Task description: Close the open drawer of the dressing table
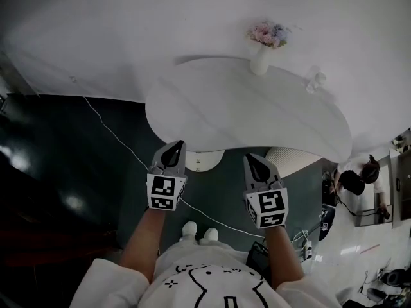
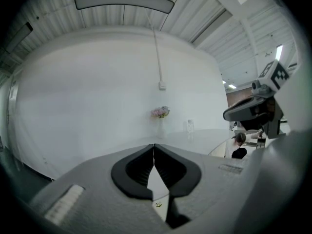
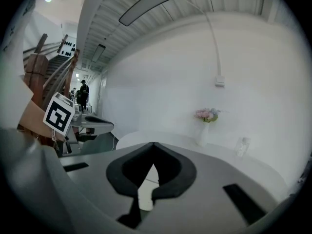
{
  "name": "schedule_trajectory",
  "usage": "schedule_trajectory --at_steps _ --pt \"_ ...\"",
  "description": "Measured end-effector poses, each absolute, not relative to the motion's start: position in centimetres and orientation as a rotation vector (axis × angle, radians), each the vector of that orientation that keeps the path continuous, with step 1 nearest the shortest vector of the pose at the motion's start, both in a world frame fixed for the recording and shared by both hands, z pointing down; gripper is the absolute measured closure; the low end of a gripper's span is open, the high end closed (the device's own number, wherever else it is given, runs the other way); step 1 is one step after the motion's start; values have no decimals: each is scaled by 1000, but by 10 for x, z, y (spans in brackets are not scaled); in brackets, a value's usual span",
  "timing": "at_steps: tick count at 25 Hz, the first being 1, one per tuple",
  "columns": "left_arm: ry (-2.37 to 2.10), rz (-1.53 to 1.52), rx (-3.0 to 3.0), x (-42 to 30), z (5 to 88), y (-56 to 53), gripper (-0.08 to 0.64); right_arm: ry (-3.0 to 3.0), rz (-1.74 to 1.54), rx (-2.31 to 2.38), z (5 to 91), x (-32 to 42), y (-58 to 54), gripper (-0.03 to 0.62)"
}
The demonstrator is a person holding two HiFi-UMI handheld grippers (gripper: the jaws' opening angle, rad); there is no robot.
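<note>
Left gripper (image 1: 173, 149), right gripper (image 1: 255, 162): both clenched, tips together, nothing held, side by side at table's (image 1: 231, 111) near edge. Drawer (image 1: 207, 160) juts from under that edge, between grippers, nearer left one. Vase (image 1: 260, 61) at far edge.

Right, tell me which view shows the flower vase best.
The head view: the vase stands large and sharp at the far edge of the table. The right gripper view shows it smaller, side-on; the left gripper view shows it tiny and faint.
</note>
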State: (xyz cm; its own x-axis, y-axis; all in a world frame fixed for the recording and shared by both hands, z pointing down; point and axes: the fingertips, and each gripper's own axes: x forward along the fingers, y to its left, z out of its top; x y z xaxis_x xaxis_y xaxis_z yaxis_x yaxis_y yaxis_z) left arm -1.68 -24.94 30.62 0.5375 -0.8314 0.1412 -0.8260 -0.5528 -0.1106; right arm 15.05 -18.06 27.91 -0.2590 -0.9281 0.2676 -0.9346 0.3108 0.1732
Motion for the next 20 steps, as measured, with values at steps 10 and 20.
schedule_trajectory --at_steps 10,20 --pt "1413 -159 -2672 -14 247 -243 541 -2269 -128 1713 226 147 -178 592" --pt "1330 -102 -2568 -7 180 -242 541 -2284 -218 1829 174 151 -174 592"
